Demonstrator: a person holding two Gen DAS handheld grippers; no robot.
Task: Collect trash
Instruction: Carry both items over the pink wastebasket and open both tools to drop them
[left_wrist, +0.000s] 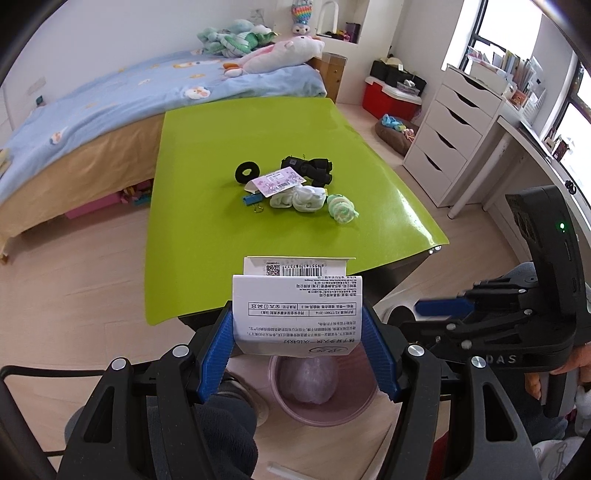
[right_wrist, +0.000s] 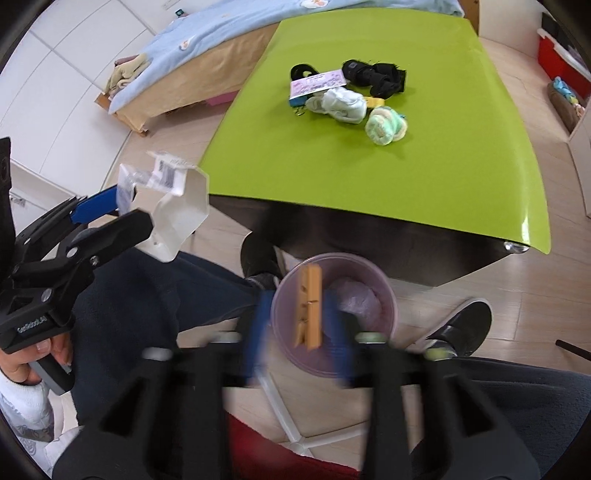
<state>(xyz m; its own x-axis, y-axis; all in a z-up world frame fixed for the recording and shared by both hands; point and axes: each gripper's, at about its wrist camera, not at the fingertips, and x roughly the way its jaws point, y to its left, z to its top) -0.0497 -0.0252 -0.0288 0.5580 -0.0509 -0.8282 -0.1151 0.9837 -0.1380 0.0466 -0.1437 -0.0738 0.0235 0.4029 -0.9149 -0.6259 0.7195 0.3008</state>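
Note:
My left gripper (left_wrist: 299, 328) is shut on a white printed cardboard package (left_wrist: 299, 299), held above a pink trash bin (left_wrist: 321, 391) on the floor. In the right wrist view the same package (right_wrist: 177, 214) shows at the left, in the left gripper (right_wrist: 110, 210). A wooden clothespin (right_wrist: 308, 306) hangs between the blurred fingers of my right gripper (right_wrist: 299, 332), over the bin (right_wrist: 334, 314), which holds a crumpled bag. Whether the jaws touch the pin is unclear.
The green table (left_wrist: 258, 140) carries a black ring (left_wrist: 247, 172), a pink card (left_wrist: 277, 182), black cloth (left_wrist: 310, 168), white socks (left_wrist: 299, 199), a pastel ball (left_wrist: 341, 208) and a blue binder clip (left_wrist: 251, 199). A bed is left, white drawers right.

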